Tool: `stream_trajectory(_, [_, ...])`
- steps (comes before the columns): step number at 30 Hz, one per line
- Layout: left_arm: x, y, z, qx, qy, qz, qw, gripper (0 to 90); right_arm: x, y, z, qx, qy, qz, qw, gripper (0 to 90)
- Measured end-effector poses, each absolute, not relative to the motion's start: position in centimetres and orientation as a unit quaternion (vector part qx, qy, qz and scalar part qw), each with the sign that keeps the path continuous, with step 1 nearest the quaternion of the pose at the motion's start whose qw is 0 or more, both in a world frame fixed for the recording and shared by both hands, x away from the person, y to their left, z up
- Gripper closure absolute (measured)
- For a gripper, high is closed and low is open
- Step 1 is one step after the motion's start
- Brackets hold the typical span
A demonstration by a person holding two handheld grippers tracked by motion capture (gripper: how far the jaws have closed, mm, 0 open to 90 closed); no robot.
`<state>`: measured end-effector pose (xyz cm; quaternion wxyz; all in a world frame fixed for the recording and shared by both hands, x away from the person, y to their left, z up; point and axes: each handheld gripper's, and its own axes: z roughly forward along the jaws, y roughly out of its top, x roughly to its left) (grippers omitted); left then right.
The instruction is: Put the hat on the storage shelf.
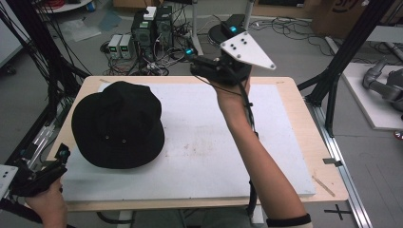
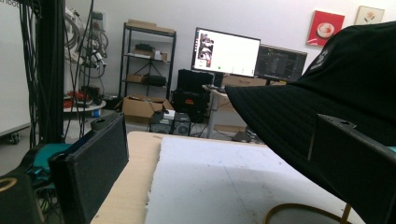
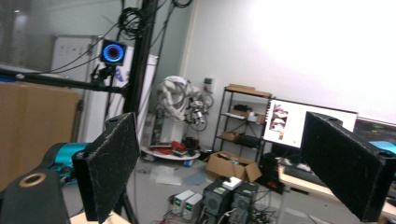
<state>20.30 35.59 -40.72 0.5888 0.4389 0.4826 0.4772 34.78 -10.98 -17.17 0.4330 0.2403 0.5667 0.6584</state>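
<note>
Two grippers, both with jaws spread wide and grasping nothing. Black hat (image 1: 119,124) lying crown-up on the white board (image 1: 214,142), left half of the high view. Left gripper (image 1: 45,168) low at the lower left corner, just beside the brim; right gripper (image 1: 221,66) held high near the top centre, well apart from the hat, pointed out at the room. Likely trouble: soft brim folding or sliding under a one-sided pinch, or hat nudged off the board edge.
</note>
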Motion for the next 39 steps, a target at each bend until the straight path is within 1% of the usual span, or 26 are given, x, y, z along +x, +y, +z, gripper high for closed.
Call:
stream_trajectory(4, [20.3,35.5,-40.7,0.439,0.483,0.477,0.589,5.4,34.2,-13.4,-16.9,0.250,0.559,0.653,0.445,11.9])
stream_trajectory(5, [20.3,35.5,-40.7,0.440,0.483,0.476,0.589,5.4,33.8,-14.8,-16.8,0.255,0.558,0.648,0.450,11.9])
stream_trajectory(7, [20.3,35.5,-40.7,0.441,0.483,0.475,0.588,5.4,33.7,-15.6,-16.8,0.259,0.556,0.648,0.452,11.9])
stream_trajectory(9, [20.3,35.5,-40.7,0.442,0.483,0.474,0.589,5.4,33.3,-17.8,-17.0,0.274,0.548,0.642,0.461,11.9])
stream_trajectory(10, [20.3,35.5,-40.7,0.442,0.484,0.474,0.588,5.4,33.3,-17.8,-17.0,0.274,0.548,0.642,0.461,11.9])
stream_trajectory(12, [20.4,35.4,-40.7,0.443,0.484,0.473,0.588,5.4,32.9,-20.1,-17.2,0.293,0.541,0.637,0.464,11.9])
stream_trajectory(13, [20.4,35.4,-40.7,0.442,0.484,0.474,0.588,5.4,32.9,-20.1,-17.2,0.293,0.541,0.637,0.464,11.9])
stream_trajectory(14, [20.4,35.3,-40.7,0.443,0.482,0.475,0.588,5.4,32.7,-21.5,-17.3,0.302,0.537,0.636,0.464,12.0])
stream_trajectory(15, [20.4,35.3,-40.7,0.445,0.481,0.475,0.587,5.4,32.7,-21.5,-17.3,0.302,0.537,0.636,0.464,12.0])
stream_trajectory(24, [20.5,35.0,-40.6,0.453,0.477,0.477,0.583,5.4,30.9,-26.1,-18.8,0.320,0.532,0.614,0.487,11.9])
stream_trajectory(30, [20.6,34.9,-40.5,0.463,0.475,0.472,0.580,5.4,29.7,-29.0,-21.0,0.344,0.526,0.604,0.490,11.9])
stream_trajectory(39, [20.7,34.5,-40.3,0.476,0.468,0.472,0.576,5.4,28.9,-32.3,-25.6,0.398,0.516,0.594,0.471,11.9])
